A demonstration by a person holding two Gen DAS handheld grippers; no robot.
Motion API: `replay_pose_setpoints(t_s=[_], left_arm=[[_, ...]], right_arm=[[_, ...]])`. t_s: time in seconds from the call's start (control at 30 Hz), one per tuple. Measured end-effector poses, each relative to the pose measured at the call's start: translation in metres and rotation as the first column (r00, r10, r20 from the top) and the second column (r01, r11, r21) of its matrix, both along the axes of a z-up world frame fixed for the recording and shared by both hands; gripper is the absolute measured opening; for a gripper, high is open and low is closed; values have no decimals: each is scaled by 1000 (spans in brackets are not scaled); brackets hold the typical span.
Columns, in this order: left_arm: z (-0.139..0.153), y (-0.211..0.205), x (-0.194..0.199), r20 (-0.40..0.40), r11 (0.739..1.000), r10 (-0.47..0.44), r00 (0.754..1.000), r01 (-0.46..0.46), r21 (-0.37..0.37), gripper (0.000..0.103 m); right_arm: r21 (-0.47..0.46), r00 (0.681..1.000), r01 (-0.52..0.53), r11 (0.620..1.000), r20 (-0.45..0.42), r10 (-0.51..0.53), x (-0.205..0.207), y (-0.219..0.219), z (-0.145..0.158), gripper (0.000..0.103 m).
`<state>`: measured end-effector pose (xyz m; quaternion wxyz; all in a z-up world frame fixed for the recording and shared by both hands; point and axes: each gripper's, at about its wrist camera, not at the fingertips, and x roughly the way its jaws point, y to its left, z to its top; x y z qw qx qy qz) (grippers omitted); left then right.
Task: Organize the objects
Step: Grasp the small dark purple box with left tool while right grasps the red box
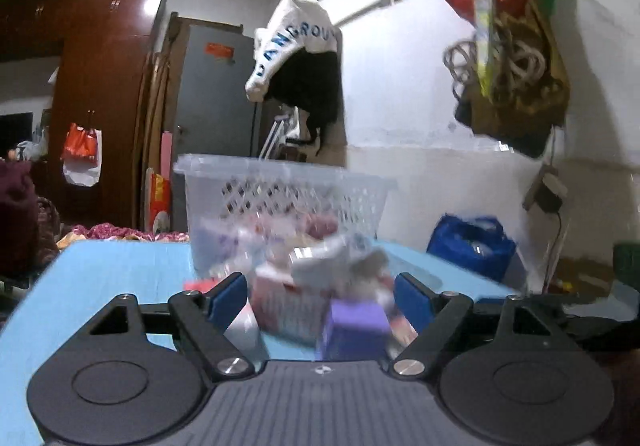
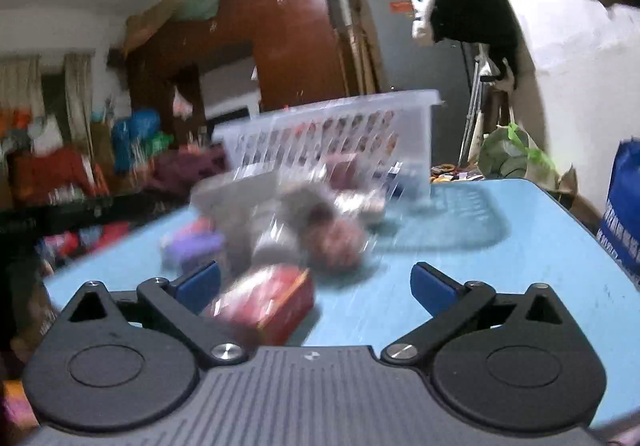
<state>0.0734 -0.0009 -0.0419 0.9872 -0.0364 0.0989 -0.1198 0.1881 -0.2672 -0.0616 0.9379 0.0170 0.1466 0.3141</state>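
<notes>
Blue tabletop (image 2: 500, 246): small packs are heaped mid-table before the clear lattice basket (image 2: 328, 125). Left gripper (image 1: 320, 298) and right gripper (image 2: 316, 286) both gape, holding nothing. Square up on red carton (image 2: 272, 298), slow down before closing.

I'm seeing motion blur smearing the pile of small objects (image 2: 288, 230) before the white basket (image 2: 328, 133); labels are staying unreadable.

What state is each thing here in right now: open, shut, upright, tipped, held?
Left claw: open, holding nothing.
Right claw: open wide, holding nothing.
Basket: tilted, its low side on the blue table.
Red box: lying loose on the table.
Purple box: standing on the table, not gripped.
</notes>
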Motion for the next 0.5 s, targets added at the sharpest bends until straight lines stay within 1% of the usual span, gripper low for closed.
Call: replay_pose_setpoints(t_s=[0.03,0.07,0.13,0.2,0.23,0.27,0.33,0.4,0.5], left_arm=[[-4,-3,-3,2,1000,5,1000,-5,19,84],[-6,-5,-5,6,1000,8,1000,-8,30,84],[-10,-7,-7,4,999,5,1000,-6,44,84],[-12,-10,-5,9,999,4,1000,-5,46,83],[-14,-11,-4,2,999,-2,1000,2,50,83],[-16,-11,-4,-4,999,-9,1000,9,53,83],[-21,-17,-1,-14,998,-21,1000,22,63,83],[-25,-22,0,-17,997,-26,1000,27,75,83],[-29,-31,6,-21,995,-24,1000,25,93,83]], right_arm=[[-40,1000,2,999,15,-1,-4,8,-3,103],[-54,999,-14,998,31,16,-6,14,-5,102],[-50,998,-30,998,48,32,-7,20,-6,98],[-87,997,-48,995,53,53,-6,28,-6,82],[-106,997,-59,993,49,64,-5,31,-7,77],[-113,996,-71,991,49,77,-6,31,-9,67],[-119,995,-67,991,59,74,-7,27,-8,65],[-120,996,-38,992,74,47,-9,19,-7,64],[-81,997,-6,997,77,13,-12,0,-3,63]])
